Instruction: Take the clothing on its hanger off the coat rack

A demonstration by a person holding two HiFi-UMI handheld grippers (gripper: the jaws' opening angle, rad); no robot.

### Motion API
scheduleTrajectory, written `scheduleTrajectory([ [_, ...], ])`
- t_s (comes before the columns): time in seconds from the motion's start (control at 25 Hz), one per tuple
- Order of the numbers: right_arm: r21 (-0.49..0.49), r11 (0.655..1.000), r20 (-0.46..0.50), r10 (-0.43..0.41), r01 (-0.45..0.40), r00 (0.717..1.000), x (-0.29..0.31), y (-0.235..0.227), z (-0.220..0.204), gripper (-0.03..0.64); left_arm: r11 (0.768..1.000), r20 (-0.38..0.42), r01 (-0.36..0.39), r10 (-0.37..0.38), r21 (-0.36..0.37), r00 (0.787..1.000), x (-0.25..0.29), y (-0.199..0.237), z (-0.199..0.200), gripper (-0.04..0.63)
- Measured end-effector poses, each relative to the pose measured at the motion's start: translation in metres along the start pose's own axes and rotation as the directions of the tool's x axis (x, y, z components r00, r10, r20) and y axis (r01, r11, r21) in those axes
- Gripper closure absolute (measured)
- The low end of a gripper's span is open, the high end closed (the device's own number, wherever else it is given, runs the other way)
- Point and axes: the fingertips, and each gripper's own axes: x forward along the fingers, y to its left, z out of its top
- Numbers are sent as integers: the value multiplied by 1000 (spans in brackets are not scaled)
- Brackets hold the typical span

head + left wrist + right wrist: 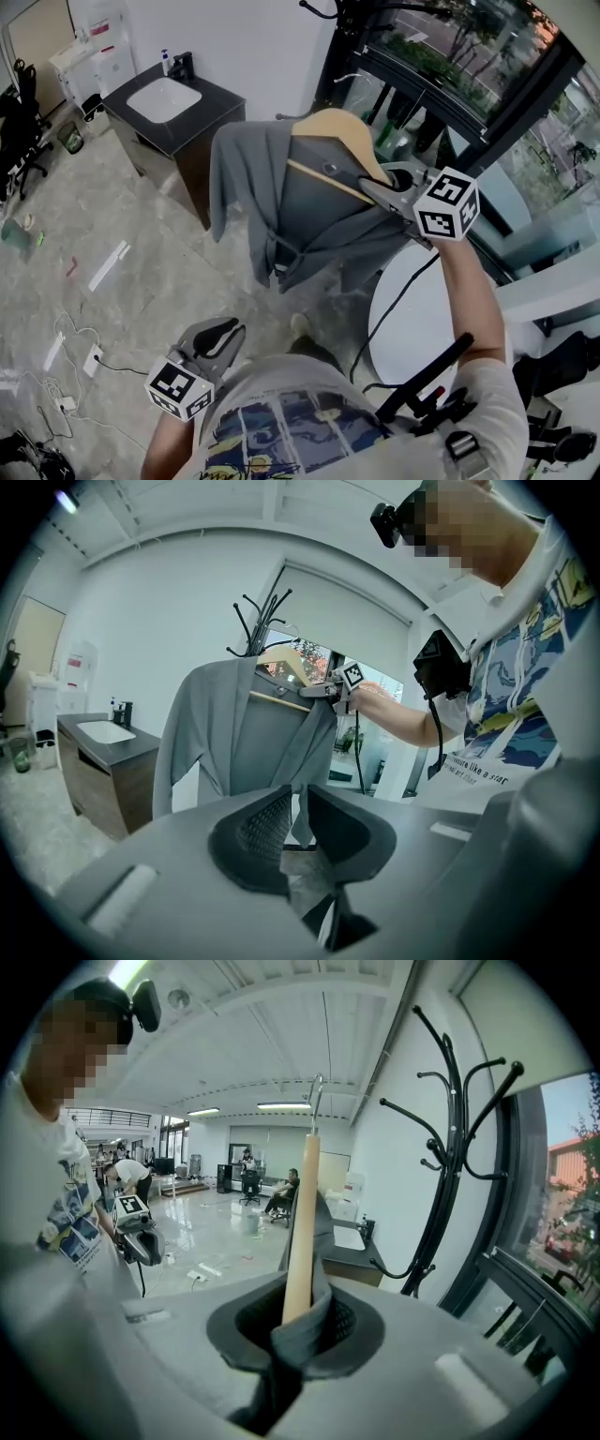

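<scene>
A grey garment (281,206) hangs on a pale wooden hanger (342,131), held up in the air. My right gripper (375,192) is shut on the hanger's shoulder, with grey cloth pinched between its jaws. In the right gripper view the hanger (302,1232) rises from my right gripper (300,1321), its metal hook (317,1087) free and apart from the black coat rack (450,1166) to the right. My left gripper (225,333) hangs low by the person's waist, shut and holding nothing. From it I see the garment (244,733) in front of the rack (262,621).
A dark cabinet with a white sink (173,112) stands at the far left against the wall. A round white table (412,300) sits under the right arm. Cables and a power strip (75,366) lie on the floor at left. Window frames (487,122) run behind the rack.
</scene>
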Motion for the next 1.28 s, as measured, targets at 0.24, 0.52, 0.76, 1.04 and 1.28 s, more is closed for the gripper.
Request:
scheduleTrajectory([
  [0.24, 1, 1000, 7, 3, -3, 1000, -7, 50, -9, 595, 1000, -3, 26, -26, 9, 1000, -13, -9, -5, 537],
  [0.52, -23, 999, 11, 38, -38, 999, -11, 112, -9, 597, 999, -4, 41, -41, 12, 999, -27, -14, -8, 537],
  [0.76, -34, 997, 15, 69, -68, 998, -14, 158, -6, 597, 999, 5, 49, -49, 15, 999, -36, -14, -6, 538],
  [1.04, -20, 994, 20, 106, -106, 994, -17, 212, -13, 597, 997, 10, 61, -61, 36, 998, -52, -24, -8, 538],
  [1.28, -15, 990, 0, 140, -140, 990, -16, 231, -16, 595, 998, 1, 59, -59, 35, 998, -48, -26, -8, 538],
])
